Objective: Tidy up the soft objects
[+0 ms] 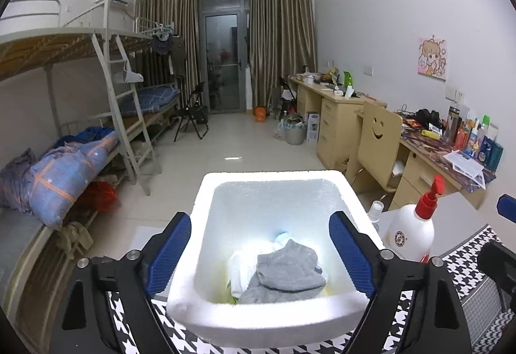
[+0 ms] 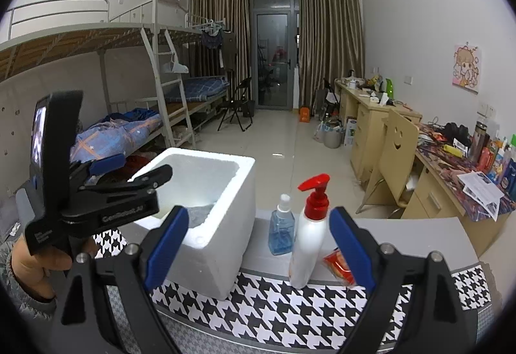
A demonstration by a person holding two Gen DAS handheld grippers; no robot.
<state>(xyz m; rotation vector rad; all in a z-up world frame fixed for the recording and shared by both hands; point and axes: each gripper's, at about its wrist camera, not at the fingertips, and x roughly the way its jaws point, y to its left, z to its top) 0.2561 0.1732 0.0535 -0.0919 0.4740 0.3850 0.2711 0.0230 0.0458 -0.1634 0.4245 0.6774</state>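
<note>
A white foam box [image 1: 206, 192] stands on a black-and-white houndstooth cloth [image 1: 138, 321]. Inside it a grey sock-like cloth [image 1: 287, 270] lies on top of white fabric [image 1: 242, 267]. My left gripper [image 1: 259, 218] is open just above the box's near rim, one blue pad on either side of the opening and nothing between them. From the right wrist view the box [image 2: 245, 166] stands left of centre, with a hand holding the left gripper [image 2: 135, 168] over it. My right gripper [image 2: 259, 213] is open, to the right of the box, and touches nothing.
A white pump bottle with a red top [image 2: 306, 244], a blue spray bottle [image 2: 281, 233] and a red packet [image 2: 338, 263] stand right of the box. Wooden desks and a smiley-face chair [image 2: 395, 144] line the right wall, and bunk beds [image 2: 129, 134] the left.
</note>
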